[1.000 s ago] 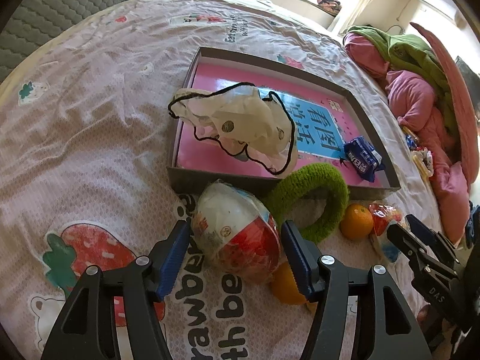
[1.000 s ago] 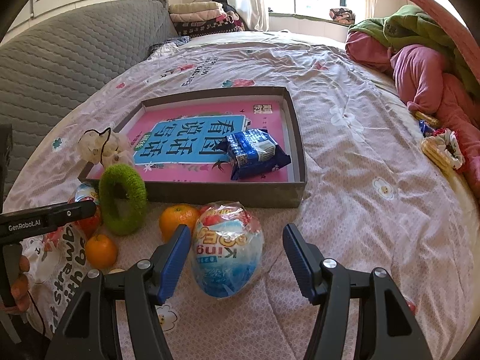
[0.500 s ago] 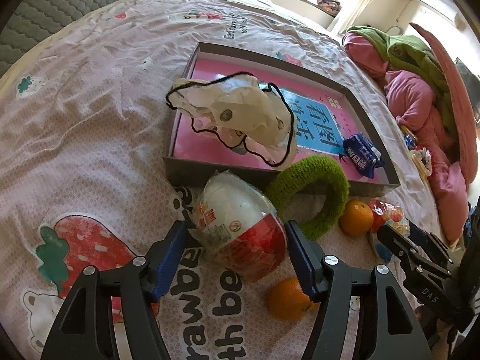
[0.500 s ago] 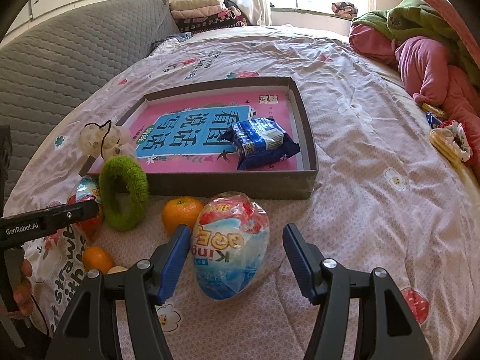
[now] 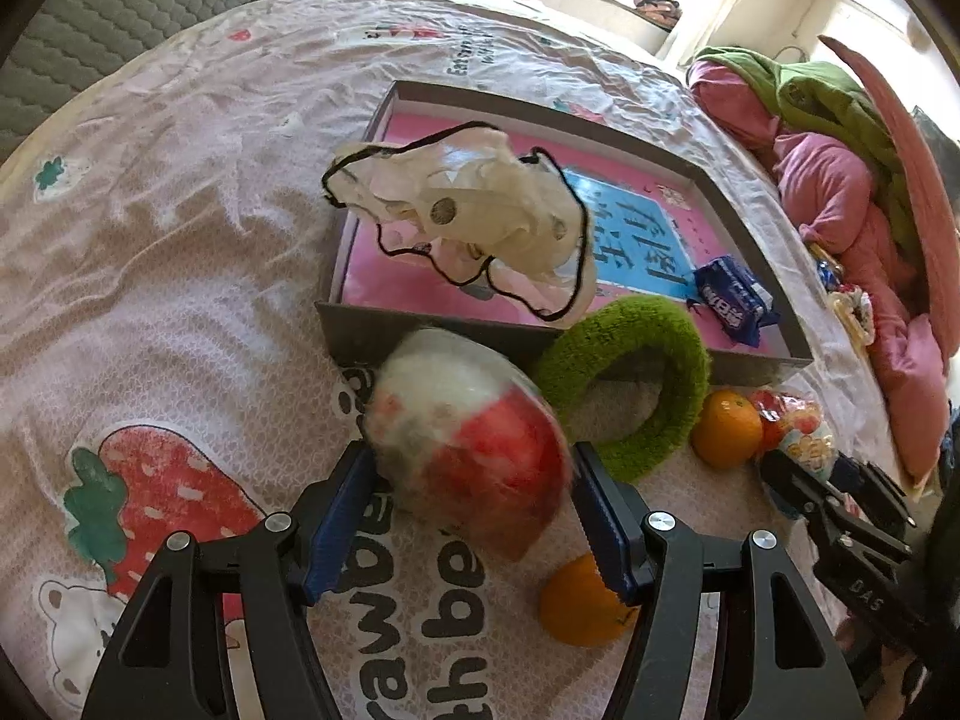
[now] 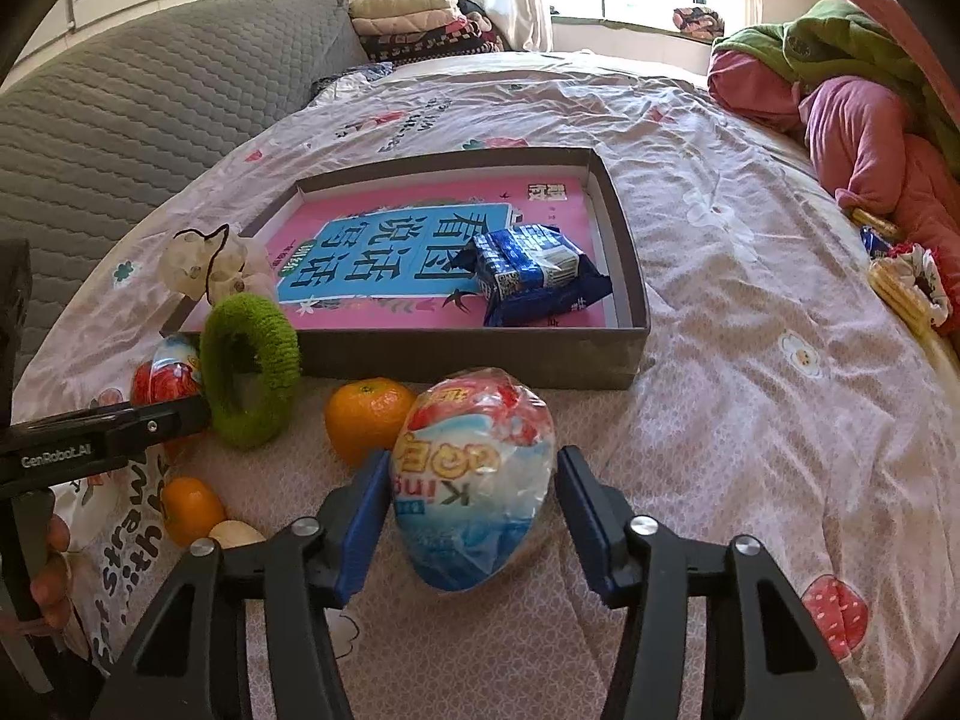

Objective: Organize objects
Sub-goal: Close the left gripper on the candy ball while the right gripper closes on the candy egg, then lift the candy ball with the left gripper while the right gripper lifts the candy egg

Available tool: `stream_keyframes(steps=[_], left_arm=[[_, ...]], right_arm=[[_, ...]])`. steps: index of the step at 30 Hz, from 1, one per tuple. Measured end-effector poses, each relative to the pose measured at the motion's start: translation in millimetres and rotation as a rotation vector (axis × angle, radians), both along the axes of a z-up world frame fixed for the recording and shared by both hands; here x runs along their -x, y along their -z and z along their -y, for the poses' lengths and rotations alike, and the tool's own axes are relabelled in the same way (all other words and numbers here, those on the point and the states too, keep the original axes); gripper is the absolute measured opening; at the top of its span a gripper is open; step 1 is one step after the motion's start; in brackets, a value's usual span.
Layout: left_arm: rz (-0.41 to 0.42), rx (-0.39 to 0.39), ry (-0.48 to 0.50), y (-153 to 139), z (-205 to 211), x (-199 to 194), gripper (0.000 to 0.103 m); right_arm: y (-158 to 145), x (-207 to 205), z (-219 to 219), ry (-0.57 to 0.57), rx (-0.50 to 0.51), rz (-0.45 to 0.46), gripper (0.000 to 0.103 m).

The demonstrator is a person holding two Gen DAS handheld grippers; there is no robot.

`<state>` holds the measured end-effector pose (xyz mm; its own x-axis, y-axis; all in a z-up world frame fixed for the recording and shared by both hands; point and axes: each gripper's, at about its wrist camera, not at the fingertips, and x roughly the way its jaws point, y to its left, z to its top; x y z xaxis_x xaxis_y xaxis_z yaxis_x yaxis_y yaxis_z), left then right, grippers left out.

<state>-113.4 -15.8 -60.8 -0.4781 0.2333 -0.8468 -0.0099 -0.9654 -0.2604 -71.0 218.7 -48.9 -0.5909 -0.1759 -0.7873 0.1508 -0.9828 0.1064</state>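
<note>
My left gripper (image 5: pixel 474 516) is shut on a red-and-white wrapped toy egg (image 5: pixel 468 450), blurred and lifted off the bedsheet. My right gripper (image 6: pixel 471 498) is shut on a blue-and-white wrapped toy egg (image 6: pixel 474 480) just in front of the grey box (image 6: pixel 480 354). The box holds a pink-and-blue book (image 6: pixel 396 252) and a blue snack packet (image 6: pixel 528 273). A cream scrunchie with black trim (image 5: pixel 480 222) lies over the box's near left wall. A green fuzzy ring (image 5: pixel 630 384) leans on the box front.
Two oranges (image 5: pixel 723 429) (image 5: pixel 582 606) lie on the sheet by the ring. A heap of pink and green bedding (image 6: pixel 870 132) fills the right side. A grey quilted headboard (image 6: pixel 120 132) runs along the left. Small items (image 6: pixel 906 288) lie at the bed's right edge.
Both grippers have closed onto their eggs. The left gripper has moved toward the box with the red-and-white egg rising; the right has moved a little forward too.
</note>
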Motion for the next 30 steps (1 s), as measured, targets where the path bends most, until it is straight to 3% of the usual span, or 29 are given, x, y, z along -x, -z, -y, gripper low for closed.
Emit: stream_keyframes(steps=[9,30], left_arm=[[-0.026,-0.041,-0.021,-2,6,0,0.067],[-0.078,-0.047,-0.007,-17,7,-8,0.060]], right_arm=[[-1,-1,0,-0.003,0.000,-0.007,0.053],[-15,-6,3,-0.012,0.006,-0.042,0.052]])
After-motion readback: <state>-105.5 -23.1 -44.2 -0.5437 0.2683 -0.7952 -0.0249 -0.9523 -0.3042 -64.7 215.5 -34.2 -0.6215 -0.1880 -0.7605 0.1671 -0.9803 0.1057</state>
